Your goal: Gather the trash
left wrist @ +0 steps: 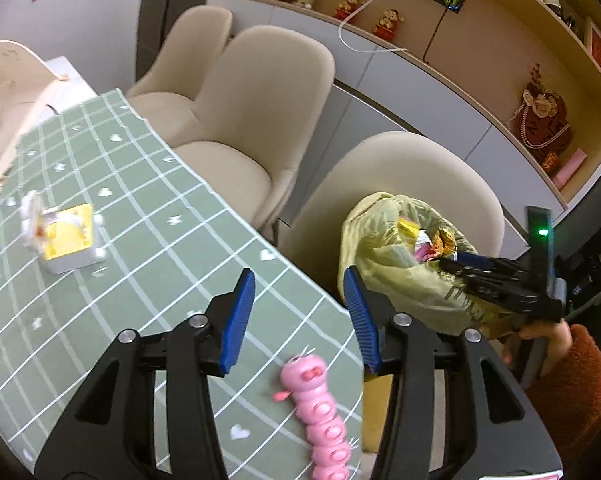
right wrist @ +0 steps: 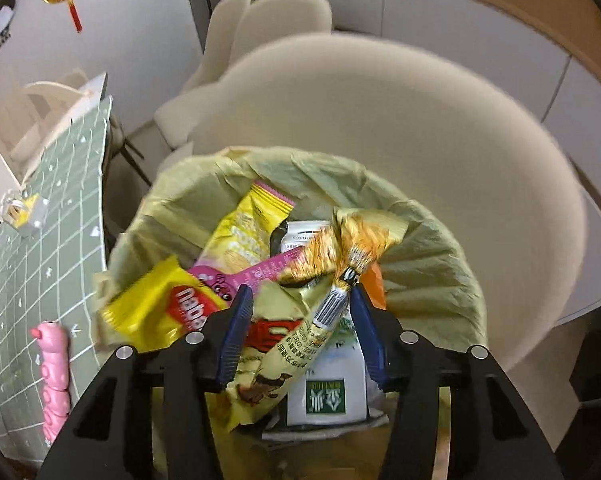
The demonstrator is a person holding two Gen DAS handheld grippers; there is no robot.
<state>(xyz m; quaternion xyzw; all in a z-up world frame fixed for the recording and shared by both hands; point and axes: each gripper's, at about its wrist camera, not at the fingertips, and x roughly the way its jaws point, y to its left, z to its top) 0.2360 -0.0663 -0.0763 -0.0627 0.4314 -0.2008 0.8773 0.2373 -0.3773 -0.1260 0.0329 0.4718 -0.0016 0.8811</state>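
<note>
A bin lined with a yellow-green bag stands beside the table, in front of a beige chair, and holds several snack wrappers. My right gripper is open over the bin's mouth; a gold and yellow wrapper lies loose between its blue pads, blurred. In the left wrist view the right gripper reaches into the bag. My left gripper is open and empty above the table edge, left of the bin.
A green checked tablecloth covers the table. On it lie a pink caterpillar toy near the edge and a small white and yellow box farther left. Beige chairs stand behind. A sideboard with ornaments runs along the wall.
</note>
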